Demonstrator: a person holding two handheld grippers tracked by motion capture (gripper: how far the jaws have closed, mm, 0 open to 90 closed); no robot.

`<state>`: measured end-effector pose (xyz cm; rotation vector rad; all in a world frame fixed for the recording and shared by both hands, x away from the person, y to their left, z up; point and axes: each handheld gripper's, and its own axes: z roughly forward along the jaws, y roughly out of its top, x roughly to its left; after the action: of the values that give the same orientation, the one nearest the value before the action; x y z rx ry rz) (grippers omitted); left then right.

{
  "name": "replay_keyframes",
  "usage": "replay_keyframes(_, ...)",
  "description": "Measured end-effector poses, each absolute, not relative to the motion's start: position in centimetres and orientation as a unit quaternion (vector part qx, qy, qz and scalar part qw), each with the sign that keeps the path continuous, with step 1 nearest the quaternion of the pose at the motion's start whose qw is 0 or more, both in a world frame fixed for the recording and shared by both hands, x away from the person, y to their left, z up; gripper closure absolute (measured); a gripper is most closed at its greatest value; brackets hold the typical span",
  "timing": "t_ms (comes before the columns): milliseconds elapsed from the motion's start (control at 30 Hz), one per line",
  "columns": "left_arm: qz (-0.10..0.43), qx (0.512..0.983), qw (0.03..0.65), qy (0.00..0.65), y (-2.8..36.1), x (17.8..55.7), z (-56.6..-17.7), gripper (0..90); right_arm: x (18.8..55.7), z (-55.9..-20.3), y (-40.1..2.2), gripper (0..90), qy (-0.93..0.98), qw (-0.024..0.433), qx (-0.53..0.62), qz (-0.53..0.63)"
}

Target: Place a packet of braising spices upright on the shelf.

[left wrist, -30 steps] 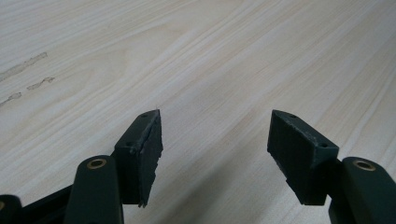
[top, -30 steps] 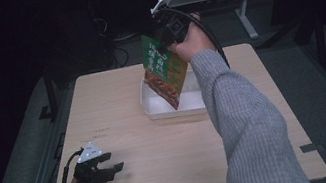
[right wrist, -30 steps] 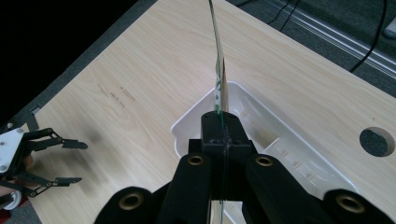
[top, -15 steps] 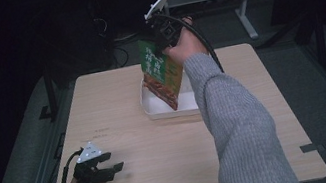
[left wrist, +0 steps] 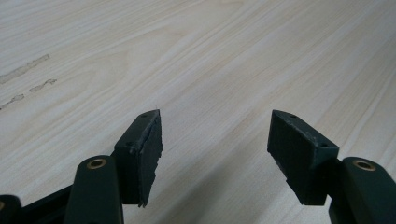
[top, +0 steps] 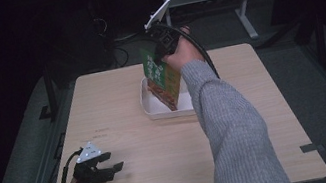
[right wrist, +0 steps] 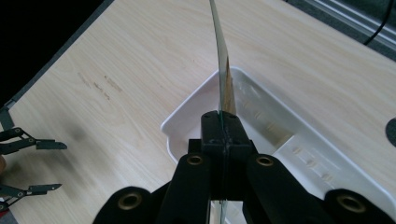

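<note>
Pale wood tabletop [top: 235, 109] is carrying a white tray [top: 154, 109], and a green and orange packet [top: 161, 79] is hanging upright over it, its lower edge inside. Right gripper [top: 162, 53] is pinching the packet's top edge. Left gripper [top: 113, 168] is resting parted near the table's front-left corner, grasping nothing.

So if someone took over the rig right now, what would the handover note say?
Right gripper: shut on the top edge of the green packet, which hangs upright over the white tray, its lower end inside or just above it.
Left gripper: open, holding nothing, near the table's front left corner.
Done: packet picked up and brought over the tray.
Left: probably set it down in the tray, then release.
</note>
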<state>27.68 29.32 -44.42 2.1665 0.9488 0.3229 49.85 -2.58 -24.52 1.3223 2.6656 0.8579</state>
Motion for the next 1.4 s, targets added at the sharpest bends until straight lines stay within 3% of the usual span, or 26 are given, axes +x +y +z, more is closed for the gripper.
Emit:
replay_keyframes(567, 0.124, 0.847, 0.365, 0.365, 29.2, 27.7, -44.5, 34.9, 48.4, -26.3, -4.5, 72.0, 0.848, 0.012, 0.430, 0.311)
replay_keyframes(1300, 0.126, 0.847, 0.364, 0.366, 29.2, 27.7, -44.5, 34.1, 46.0, -28.5, -8.1, 72.3, 0.839, 0.008, 0.426, 0.337)
replay_keyframes(1400, 0.126, 0.847, 0.364, 0.365, 29.1, 27.7, -44.5, 34.1, 45.9, -28.6, -8.2, 80.0, 0.838, 0.011, 0.427, 0.339)
